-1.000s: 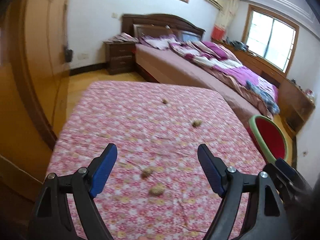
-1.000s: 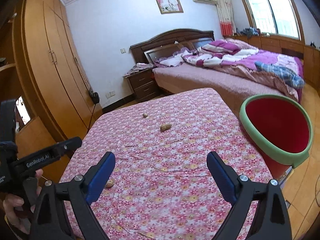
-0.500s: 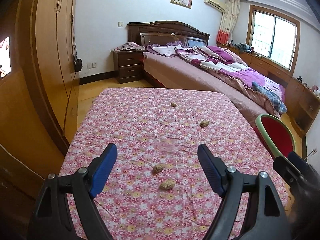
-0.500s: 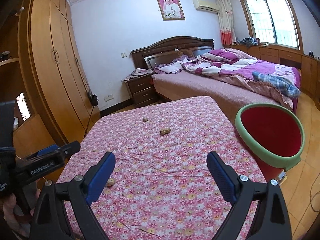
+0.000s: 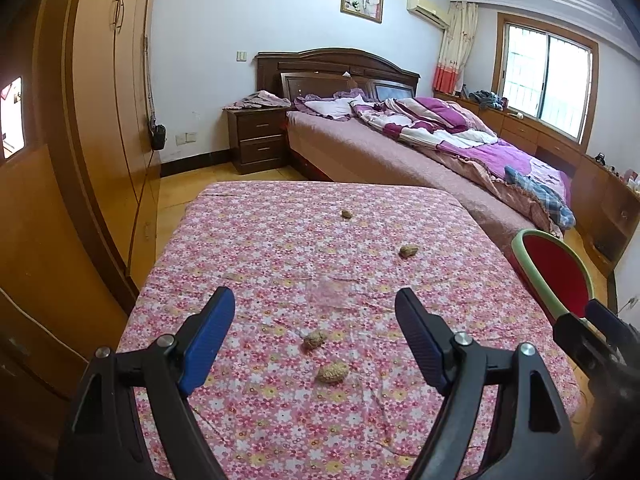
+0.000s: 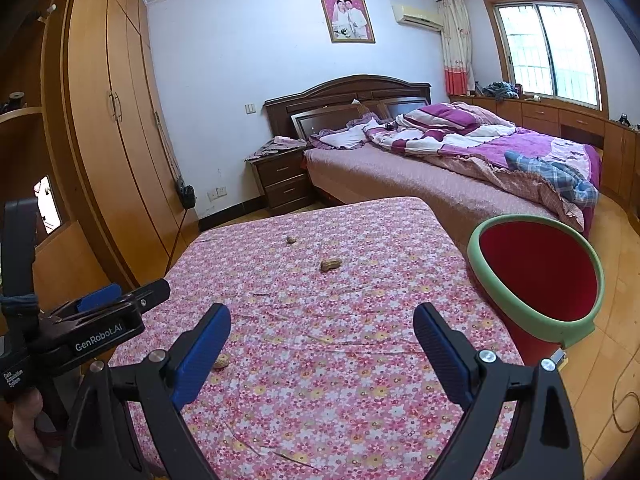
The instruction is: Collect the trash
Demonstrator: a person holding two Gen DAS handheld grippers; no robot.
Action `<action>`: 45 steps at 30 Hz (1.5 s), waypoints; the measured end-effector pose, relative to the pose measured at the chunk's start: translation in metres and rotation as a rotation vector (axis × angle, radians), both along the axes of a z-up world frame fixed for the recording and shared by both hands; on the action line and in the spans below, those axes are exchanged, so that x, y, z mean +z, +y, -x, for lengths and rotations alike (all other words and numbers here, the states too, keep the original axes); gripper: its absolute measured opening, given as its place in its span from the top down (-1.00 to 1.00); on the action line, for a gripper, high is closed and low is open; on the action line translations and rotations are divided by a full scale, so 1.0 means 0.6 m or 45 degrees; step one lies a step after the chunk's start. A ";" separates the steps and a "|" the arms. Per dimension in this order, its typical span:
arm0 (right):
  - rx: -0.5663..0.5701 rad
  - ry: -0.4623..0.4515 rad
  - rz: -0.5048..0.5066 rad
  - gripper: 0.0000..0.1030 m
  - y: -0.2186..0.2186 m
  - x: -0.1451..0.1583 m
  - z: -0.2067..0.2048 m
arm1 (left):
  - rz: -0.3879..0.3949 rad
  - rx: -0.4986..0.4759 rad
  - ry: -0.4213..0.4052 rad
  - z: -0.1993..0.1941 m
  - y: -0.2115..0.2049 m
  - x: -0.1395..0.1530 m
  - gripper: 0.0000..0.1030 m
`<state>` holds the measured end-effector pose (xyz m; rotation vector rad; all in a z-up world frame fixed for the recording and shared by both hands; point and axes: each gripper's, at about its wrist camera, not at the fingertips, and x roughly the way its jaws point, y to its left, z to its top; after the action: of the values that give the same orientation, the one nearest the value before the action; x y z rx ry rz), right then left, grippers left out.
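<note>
since a second ago my left gripper [image 5: 315,336] has tipped up and eased back, so the two near peanut shells [image 5: 331,372] sit between its wide, empty jaws. right gripper [image 6: 322,346] is wide and empty too. the red bin [image 6: 536,276] stands just off the table's [image 6: 360,360] right edge, handy for drops.

1 tan peanut shell [image 6: 221,361] is half hidden behind the right gripper's blue left finger pad [image 6: 202,350].
</note>
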<state>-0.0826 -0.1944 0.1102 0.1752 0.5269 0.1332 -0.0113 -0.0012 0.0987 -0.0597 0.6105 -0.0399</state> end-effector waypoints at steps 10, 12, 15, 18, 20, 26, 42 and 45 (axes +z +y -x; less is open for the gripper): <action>0.005 0.000 0.005 -0.84 0.000 0.000 -0.001 | 0.006 0.011 -0.006 0.000 0.001 0.003 -0.59; 0.004 0.001 0.003 -0.84 0.001 0.000 0.000 | 0.007 0.016 -0.009 0.000 0.002 0.003 -0.59; 0.005 -0.001 0.003 -0.83 0.001 0.002 0.000 | 0.005 0.021 -0.010 0.000 0.004 0.003 -0.59; 0.010 -0.004 0.007 -0.83 0.001 0.004 0.001 | 0.013 0.022 -0.003 -0.001 0.006 0.002 -0.59; 0.012 -0.006 0.010 -0.84 0.001 0.006 0.002 | 0.010 0.022 -0.005 -0.002 0.007 0.002 -0.59; 0.015 -0.004 0.009 -0.83 0.001 0.007 0.002 | 0.009 0.028 -0.005 -0.002 0.009 0.002 -0.59; 0.014 -0.006 0.010 -0.83 0.001 0.008 0.002 | 0.015 0.037 0.003 -0.003 0.010 0.000 -0.59; 0.015 -0.005 0.009 -0.84 0.001 0.008 0.002 | 0.015 0.037 0.004 -0.002 0.009 0.000 -0.59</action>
<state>-0.0835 -0.1937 0.1147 0.1648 0.5244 0.1429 -0.0099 0.0045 0.0987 -0.0798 0.6122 -0.0149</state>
